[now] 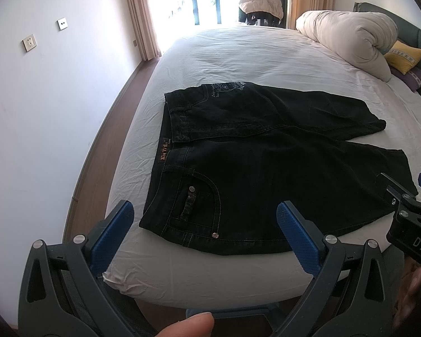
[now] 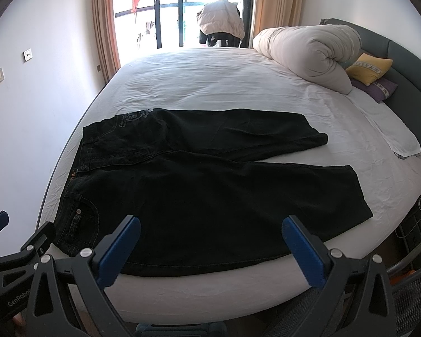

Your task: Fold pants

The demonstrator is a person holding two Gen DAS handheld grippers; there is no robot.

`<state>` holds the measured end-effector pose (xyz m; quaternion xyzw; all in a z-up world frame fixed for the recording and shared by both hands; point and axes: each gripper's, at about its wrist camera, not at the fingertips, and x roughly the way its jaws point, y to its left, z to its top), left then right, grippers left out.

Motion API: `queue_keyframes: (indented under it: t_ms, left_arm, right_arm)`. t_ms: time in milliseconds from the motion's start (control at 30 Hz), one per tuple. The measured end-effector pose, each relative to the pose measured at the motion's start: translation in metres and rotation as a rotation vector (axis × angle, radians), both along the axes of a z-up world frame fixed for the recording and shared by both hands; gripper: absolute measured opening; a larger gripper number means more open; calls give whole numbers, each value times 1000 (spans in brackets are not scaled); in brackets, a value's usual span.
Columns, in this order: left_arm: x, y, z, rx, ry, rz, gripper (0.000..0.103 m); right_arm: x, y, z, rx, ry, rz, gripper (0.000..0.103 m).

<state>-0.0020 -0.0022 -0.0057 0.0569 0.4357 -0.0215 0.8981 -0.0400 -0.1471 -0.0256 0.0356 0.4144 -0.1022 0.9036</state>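
Left hand-held gripper point(image 1: 205, 236): jaws wide, empty, poised over the waist end.
Right hand-held gripper point(image 2: 210, 250): jaws wide, empty, over the near leg.
Pants point(image 2: 210, 191): flat on bed point(image 2: 210, 84), legs apart.
Left view only: thumb point(image 1: 188, 324).

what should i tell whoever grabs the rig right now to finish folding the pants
Left gripper: open, holding nothing, hovering at the near bed edge by the waistband pocket.
Right gripper: open, holding nothing, at the near edge over the nearer leg.
Black pants: spread flat on the white bed, waistband to the left, both legs pointing right and slightly splayed.
Done: pants laid out; no fold made.
Left: every fold. Probably bring one leg over the other first, then fold lengthwise.
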Motion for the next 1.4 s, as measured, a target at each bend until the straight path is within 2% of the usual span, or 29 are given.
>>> queue_keyframes:
  t_ms: [700,900,1000,1067,1200,1267,1400]
  left_arm:
    - [2,1,-3,6,3,28,103]
    - [7,0,-3,50,-14,62,103]
    - [14,6,-3,17,-18,55,103]
    - [22,12,-4,-39,-8,39,103]
    - [50,25,-11,-205,10,-24,103]
    - [66,27,-11,-271,1,-74,103]
    - [114,21,-6,-208,-51,-139,103]
  right_arm:
    - [0,0,0,0,1,0,103]
    - [2,-3,1,2,2,1,103]
    - [1,-5,1,5,0,5,103]
    - [6,-10,1,8,-8,17,103]
    - [17,-19,2,23,-25,48,103]
    - [37,-32,5,47,-44,75,103]
    - [71,-49,8,77,-69,136,103]
